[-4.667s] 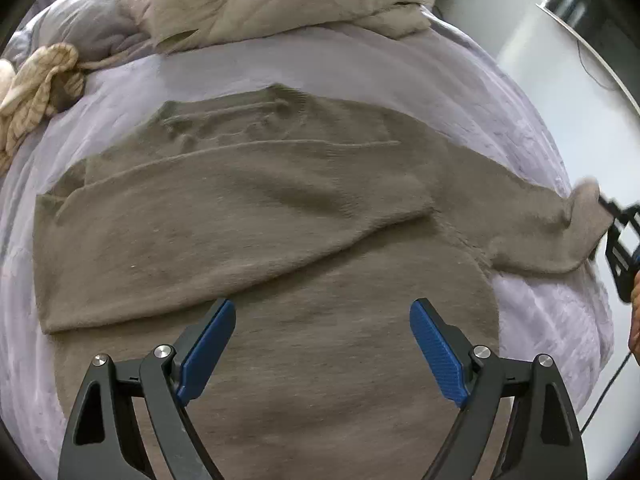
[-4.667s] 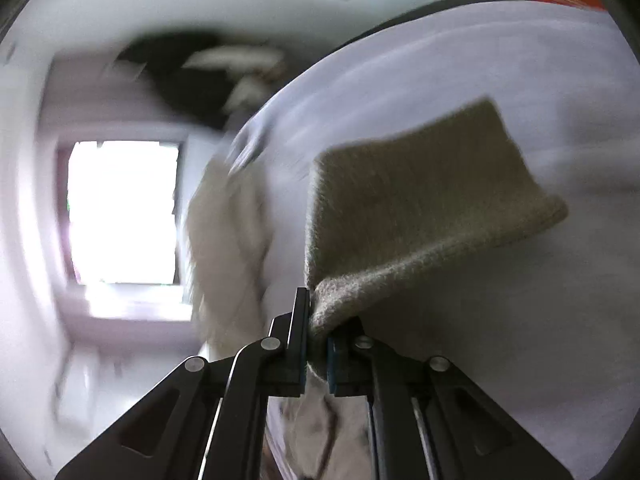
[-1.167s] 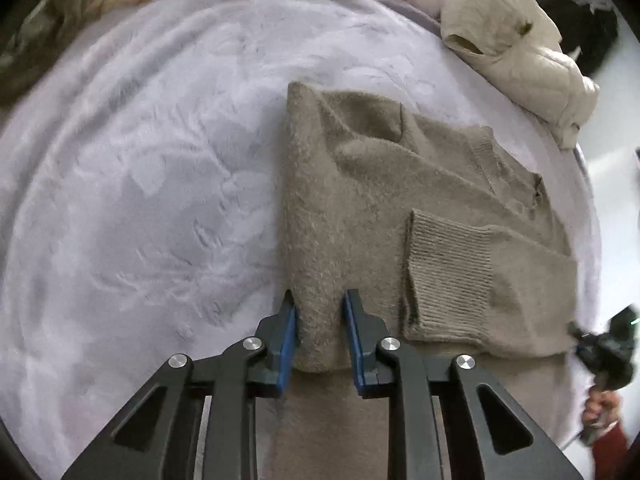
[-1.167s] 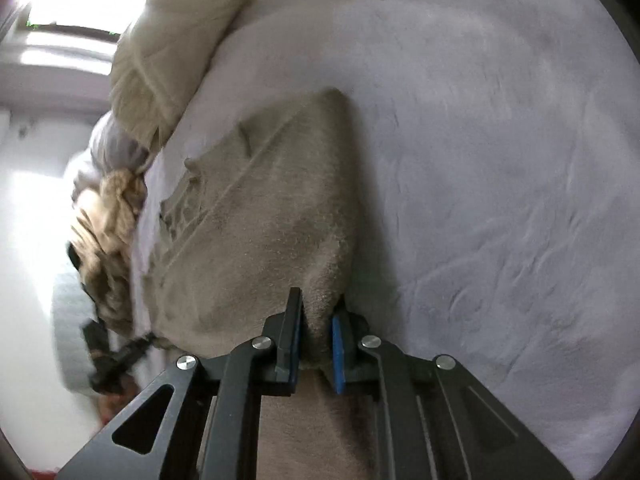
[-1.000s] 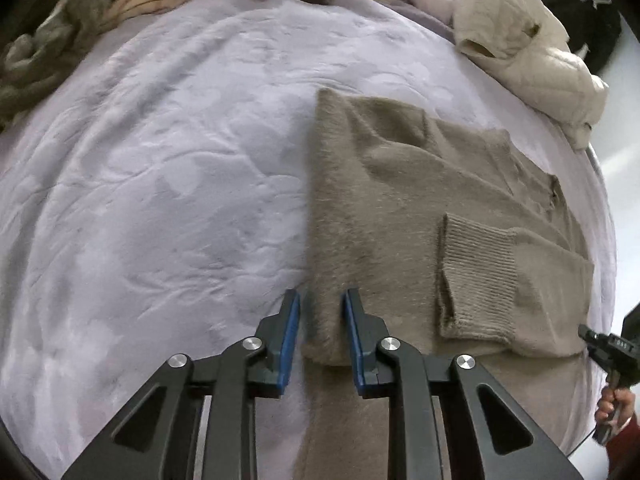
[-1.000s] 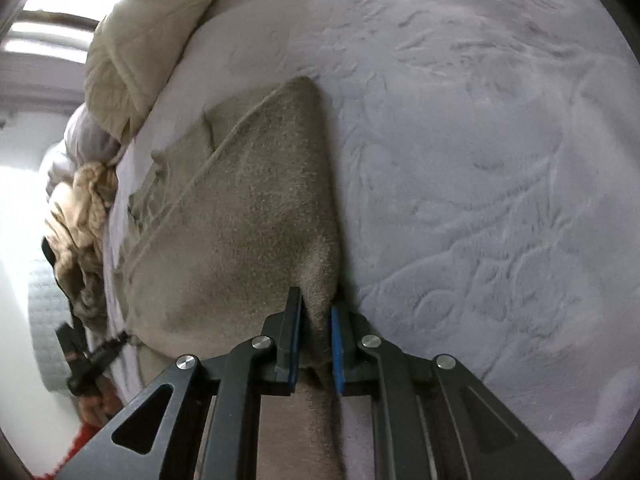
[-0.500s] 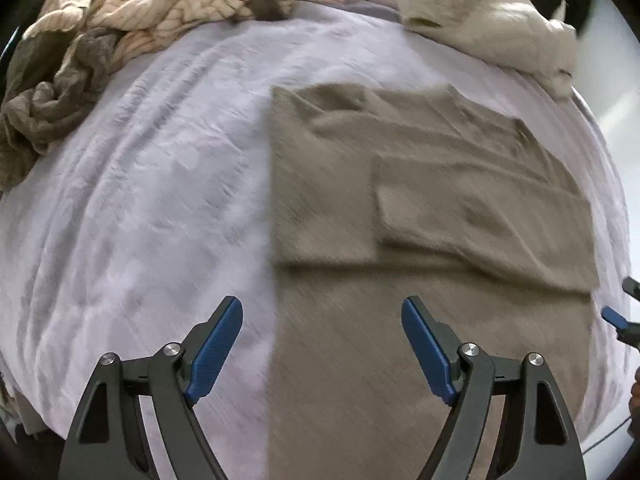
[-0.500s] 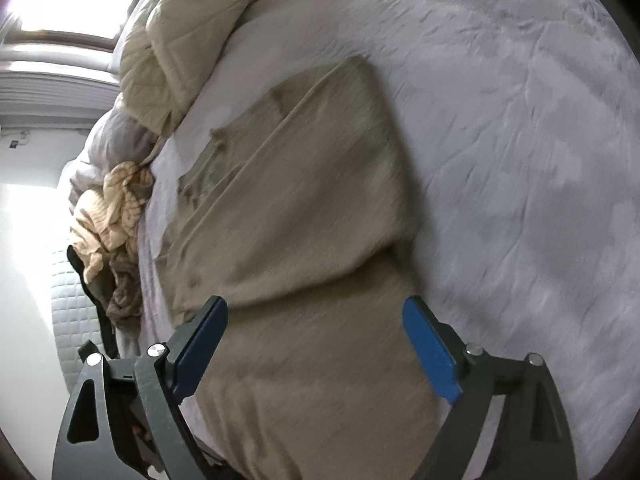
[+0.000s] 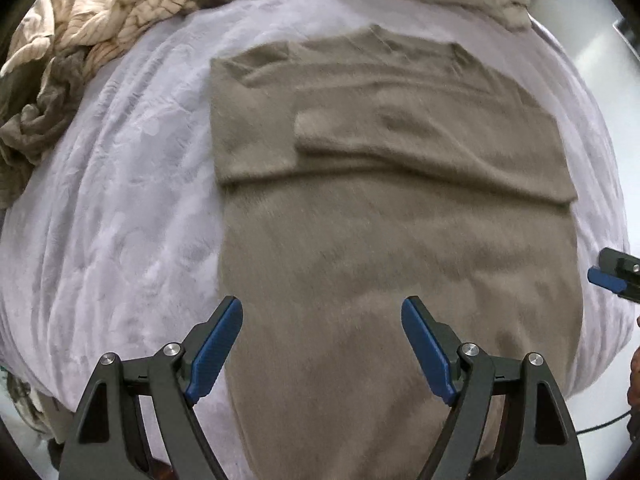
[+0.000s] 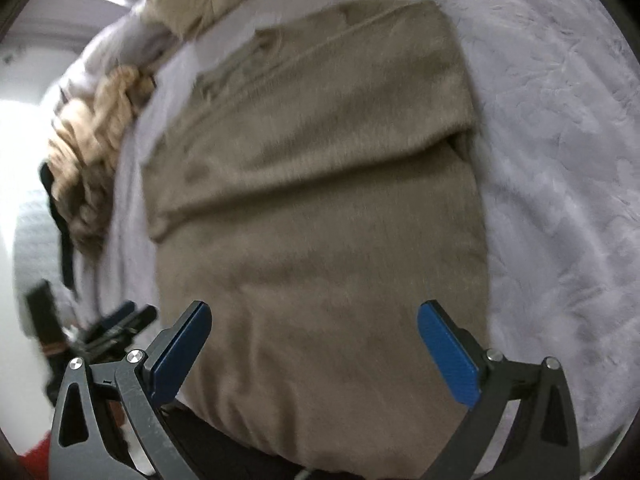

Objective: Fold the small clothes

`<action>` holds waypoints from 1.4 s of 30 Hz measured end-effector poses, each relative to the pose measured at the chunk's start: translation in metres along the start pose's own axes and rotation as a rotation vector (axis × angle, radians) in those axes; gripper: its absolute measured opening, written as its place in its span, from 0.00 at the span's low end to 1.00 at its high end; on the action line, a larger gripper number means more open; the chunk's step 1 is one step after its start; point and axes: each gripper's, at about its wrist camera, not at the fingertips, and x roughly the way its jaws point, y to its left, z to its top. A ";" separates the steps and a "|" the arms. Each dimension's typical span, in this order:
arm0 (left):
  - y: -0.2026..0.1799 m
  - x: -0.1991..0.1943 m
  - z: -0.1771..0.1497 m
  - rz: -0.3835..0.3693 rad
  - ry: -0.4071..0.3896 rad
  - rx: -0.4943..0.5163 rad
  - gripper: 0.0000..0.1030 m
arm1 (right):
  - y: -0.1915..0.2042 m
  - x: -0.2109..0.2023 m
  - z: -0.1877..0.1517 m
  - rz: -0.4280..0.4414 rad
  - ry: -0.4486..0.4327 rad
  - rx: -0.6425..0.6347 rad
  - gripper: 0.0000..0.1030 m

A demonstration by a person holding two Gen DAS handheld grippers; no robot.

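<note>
Both grippers are hanging with jaws spread wide, gripping nothing. Ahead of the left gripper, the brown sweater is lying flat on the lilac blanket, sleeves folded across its chest. The right gripper is hovering over the sweater's lower part. Beyond the left jaw, a heap of clothes is lying.

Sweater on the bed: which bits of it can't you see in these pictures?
- Sweater hem: left wrist view, cut off by the bottom edge and the left gripper.
- Knit detail: right wrist view, motion blur.
- Near edge: right wrist view, hidden behind the right gripper.
- Underside: against the bedspread.
</note>
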 end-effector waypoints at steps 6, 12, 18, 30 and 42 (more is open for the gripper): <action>-0.002 -0.009 -0.015 0.011 0.043 -0.001 0.79 | 0.005 -0.002 -0.017 -0.021 0.034 -0.015 1.00; 0.005 -0.008 -0.025 0.053 0.083 -0.051 0.79 | 0.000 -0.006 -0.025 -0.016 0.067 -0.026 1.00; 0.007 -0.005 -0.042 0.059 0.114 -0.141 0.79 | -0.015 0.002 -0.025 0.014 0.095 -0.047 1.00; 0.021 -0.020 -0.072 0.065 0.101 -0.308 0.79 | -0.012 0.007 -0.020 0.104 0.124 -0.132 1.00; 0.051 -0.009 -0.104 -0.022 0.084 -0.331 0.79 | -0.018 0.020 -0.050 0.094 0.144 -0.048 1.00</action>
